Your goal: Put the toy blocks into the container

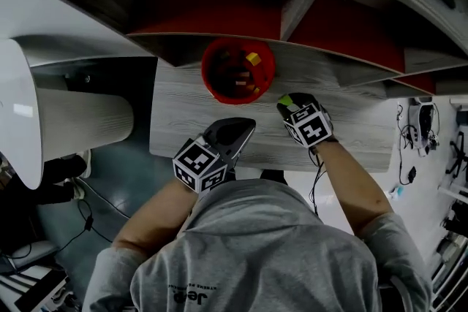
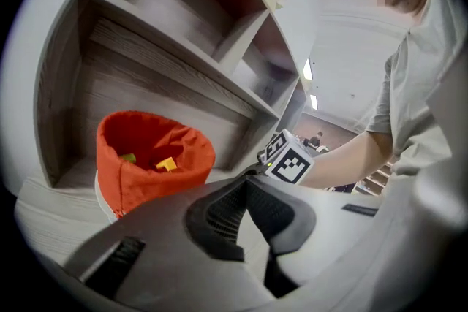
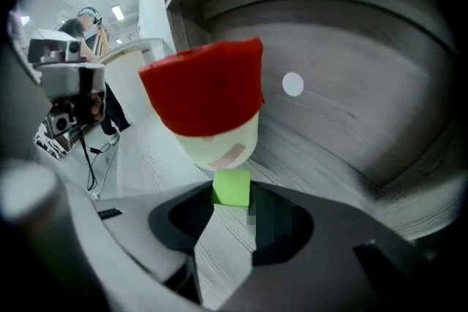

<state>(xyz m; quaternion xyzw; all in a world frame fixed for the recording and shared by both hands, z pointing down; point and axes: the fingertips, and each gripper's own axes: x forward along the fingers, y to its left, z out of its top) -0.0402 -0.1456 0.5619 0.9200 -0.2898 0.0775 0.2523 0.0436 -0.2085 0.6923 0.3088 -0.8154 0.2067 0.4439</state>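
Nearest the person, over the front edge of the table (image 1: 175, 129), the left gripper (image 1: 246, 126) points toward 12 o'clock. Its fingers (image 2: 219, 212) are together at the tips and nothing lies between them.

A little farther in, at about 3 o'clock from it, is the right gripper (image 1: 287, 103). Its fingers are clamped on a green block (image 3: 232, 188), which is held at their very tips. The block sits low, at the wood-grain tabletop, just in front of the container's pale base.

The container (image 1: 210, 77), a soft red fabric bucket with a rolled rim, stands on the table at roughly 10 o'clock from the right gripper and 12 o'clock from the left one. Several toy blocks are in it, among them a yellow block (image 1: 253, 58) against the far right wall and a small green piece (image 2: 129, 157) seen in the left gripper view.

Behind the container, at 12 o'clock, rises a grey wooden shelf unit (image 1: 300, 7) with red-backed compartments.
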